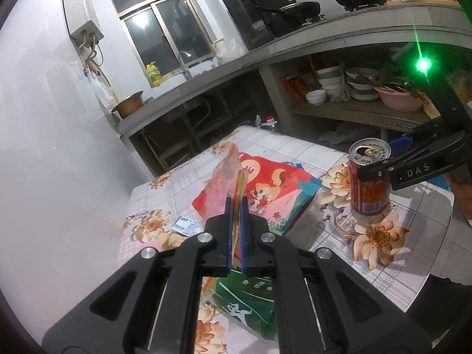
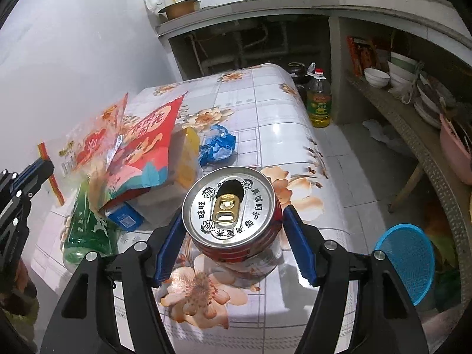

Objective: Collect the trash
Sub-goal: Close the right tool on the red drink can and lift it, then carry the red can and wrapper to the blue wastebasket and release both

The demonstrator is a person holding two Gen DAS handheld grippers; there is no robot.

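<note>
The left gripper (image 1: 235,206) is clenched on the edge of a clear plastic wrapper (image 1: 227,174), which stands up from between its blue pads (image 1: 228,230). Below it lie a red cartoon-print bag (image 1: 274,183) and a green bottle (image 2: 85,227) on the floral tablecloth (image 1: 383,268).

The right gripper (image 2: 233,230) is spread wide, one pad on each side of an opened red drink can (image 2: 230,209) that stands upright on the table. Contact between pads and can cannot be confirmed. The can's lower body is hidden under its own lid in the right wrist view.

A crumpled blue wrapper (image 2: 218,144) lies beyond the can, apart from it. The table's right edge runs close beside the can; a blue basket (image 2: 410,259) sits past that edge.
</note>
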